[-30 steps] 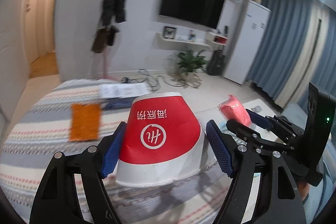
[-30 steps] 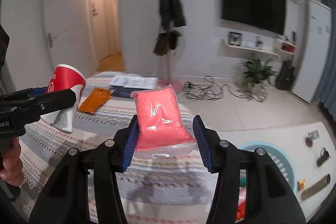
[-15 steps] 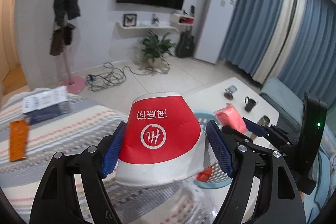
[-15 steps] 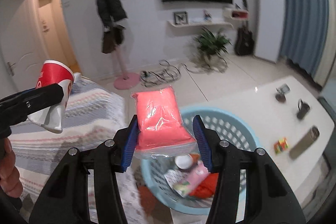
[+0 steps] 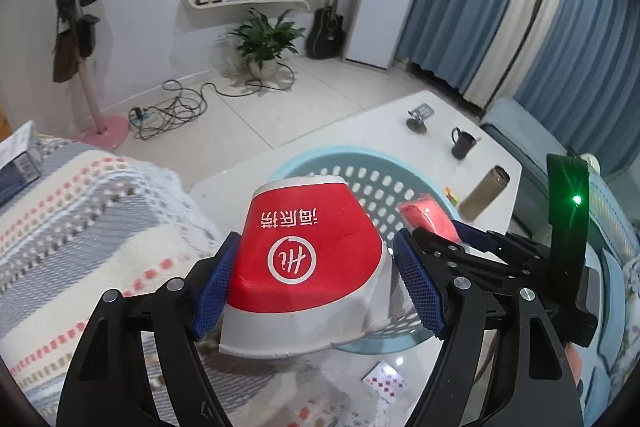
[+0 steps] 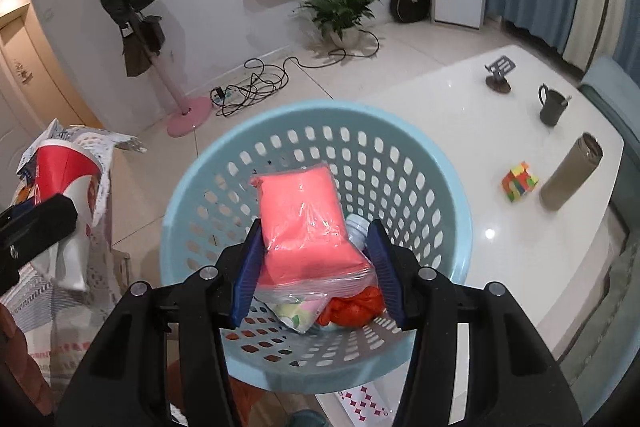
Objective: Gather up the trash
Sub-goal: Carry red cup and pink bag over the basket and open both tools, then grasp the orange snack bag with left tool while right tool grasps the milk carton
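Holding two bits of trash at once: my right gripper [image 6: 314, 267] is clamped on the pink bag [image 6: 306, 223], jaws partway closed, squarely over the mouth of the blue basket [image 6: 460, 211], w/ other rubbish already in the bottom. My left gripper [image 5: 316, 287] has a wide grip on the red-and-white cup [image 5: 308, 267], which hangs by the basket's near rim, half over the striped blanket [image 5: 88, 219] beside it. Best drop: I'd let the bag go first, straight down, then bring the cup further over the basket before opening, so it doesn't roll off the rim. Beyond the basket: mug [image 6: 552, 107], flask [image 6: 570, 173], puzzle cube [image 6: 519, 182] – not trash, I reckon.
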